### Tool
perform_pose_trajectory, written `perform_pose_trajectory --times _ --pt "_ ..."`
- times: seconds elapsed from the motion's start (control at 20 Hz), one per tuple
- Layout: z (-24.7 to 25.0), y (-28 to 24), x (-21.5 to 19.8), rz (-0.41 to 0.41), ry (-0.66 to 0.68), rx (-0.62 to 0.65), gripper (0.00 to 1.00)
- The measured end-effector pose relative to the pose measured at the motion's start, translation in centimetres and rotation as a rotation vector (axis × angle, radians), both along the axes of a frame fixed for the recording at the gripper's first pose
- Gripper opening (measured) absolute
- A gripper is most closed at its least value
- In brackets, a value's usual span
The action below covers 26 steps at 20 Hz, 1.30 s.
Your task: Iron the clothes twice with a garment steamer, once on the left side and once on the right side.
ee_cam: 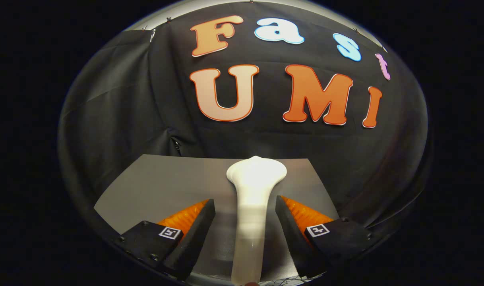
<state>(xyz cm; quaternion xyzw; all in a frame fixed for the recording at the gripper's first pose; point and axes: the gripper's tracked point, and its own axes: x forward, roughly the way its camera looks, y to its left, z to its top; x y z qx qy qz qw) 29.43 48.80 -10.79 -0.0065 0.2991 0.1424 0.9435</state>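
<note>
Centrally, standing upright between the two fingers: a white garment steamer [250, 214], its narrow handle running up to a wider, rounded head. Flanking the steamer's handle on each side, the fingers of the gripper [245, 206], spread apart with a visible gap to the handle on both sides, pressing on nothing. Lying under and behind the steamer, a flat grey table [162, 182]. Hanging beyond the steamer and the table's far edge, the booth's black cloth wall [119, 107].
</note>
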Motion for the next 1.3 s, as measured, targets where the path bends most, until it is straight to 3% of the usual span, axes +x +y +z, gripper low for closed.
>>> perform_pose_trajectory --times 0.3,0.7,0.8,0.9,1.15,1.3 --pt "-2.5 -0.4 0.9 0.008 0.078 -0.079 0.99" --pt "-3.5 0.2 0.5 0.051 0.134 -0.012 0.95" --pt "-3.6 0.6 0.2 0.097 0.13 -0.011 0.78" --pt "-3.5 0.3 0.2 0.091 0.133 0.005 0.61" --pt "-2.7 0.5 0.2 0.038 0.132 0.097 0.45" --pt "-0.9 0.7 -0.7 0.072 0.07 0.101 0.41"
